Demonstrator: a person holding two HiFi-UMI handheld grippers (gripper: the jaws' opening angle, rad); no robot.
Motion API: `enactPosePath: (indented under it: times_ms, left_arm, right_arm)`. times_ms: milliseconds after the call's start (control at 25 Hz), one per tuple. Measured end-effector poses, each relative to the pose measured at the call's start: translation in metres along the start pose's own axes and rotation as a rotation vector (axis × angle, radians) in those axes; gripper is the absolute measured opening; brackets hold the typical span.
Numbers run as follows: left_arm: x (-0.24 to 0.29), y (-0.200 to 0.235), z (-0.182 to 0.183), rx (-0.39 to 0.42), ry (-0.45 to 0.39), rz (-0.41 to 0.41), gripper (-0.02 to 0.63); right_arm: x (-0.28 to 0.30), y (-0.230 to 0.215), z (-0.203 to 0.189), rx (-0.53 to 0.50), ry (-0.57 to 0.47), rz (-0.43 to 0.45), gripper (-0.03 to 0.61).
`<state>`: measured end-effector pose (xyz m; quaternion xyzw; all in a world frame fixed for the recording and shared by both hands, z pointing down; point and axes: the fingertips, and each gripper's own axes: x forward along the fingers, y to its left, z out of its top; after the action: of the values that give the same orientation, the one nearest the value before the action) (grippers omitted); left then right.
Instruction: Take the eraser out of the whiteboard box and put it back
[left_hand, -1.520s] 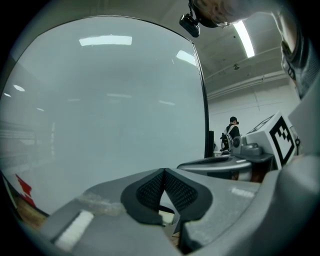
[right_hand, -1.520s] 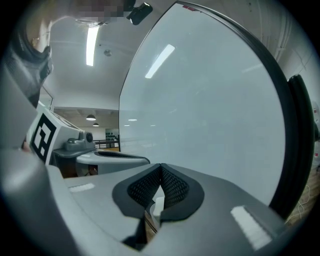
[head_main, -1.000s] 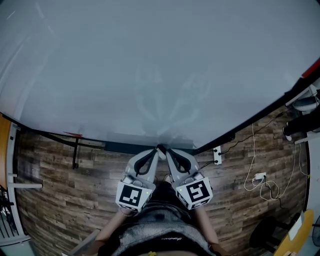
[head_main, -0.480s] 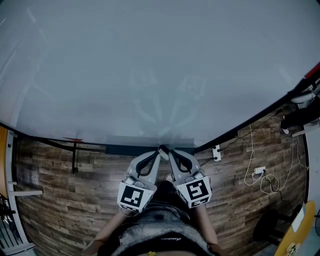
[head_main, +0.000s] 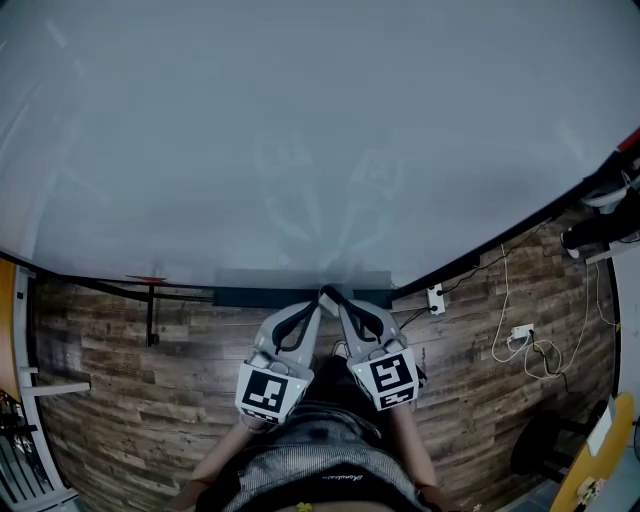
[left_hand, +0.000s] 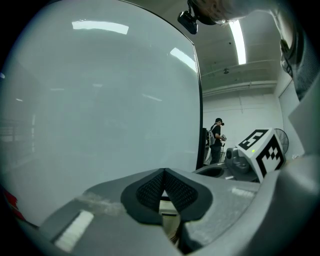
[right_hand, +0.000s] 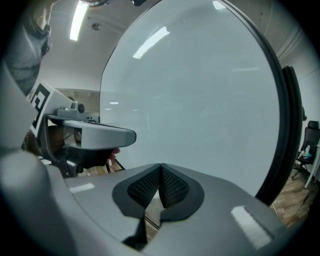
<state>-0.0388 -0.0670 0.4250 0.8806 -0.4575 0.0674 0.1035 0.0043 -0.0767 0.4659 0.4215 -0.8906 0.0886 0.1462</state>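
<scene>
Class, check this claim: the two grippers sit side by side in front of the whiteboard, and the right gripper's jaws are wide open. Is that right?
No. The jaws of the right gripper are shut, pads together with nothing between them, as the right gripper view shows. It does sit beside the left gripper in front of the whiteboard.

Office, big whiteboard, ceiling strip light

We note the whiteboard pale grey-white, framed in black. Floor: brown wood-plank pattern, streaked light and dark. Left gripper and right gripper both light grey; pads black, finely cross-hatched. Marker cubes white with black squares (each pattern differs). Cables white.
</scene>
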Motion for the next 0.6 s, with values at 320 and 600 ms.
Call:
enactPosePath:
  times_ms: [320,600]
  left_arm:
    - [-0.003,0.000,-0.005,0.015,0.007,-0.005,0.002]
    - [-0.003,0.001,-0.007,0.042,0.007,-0.014,0.002]
  right_arm:
    - [0.004,0.000,-0.015,-0.010,0.051,0.006,0.002]
    - [0.005,0.004,-0.019,-0.032,0.068,0.024,0.044]
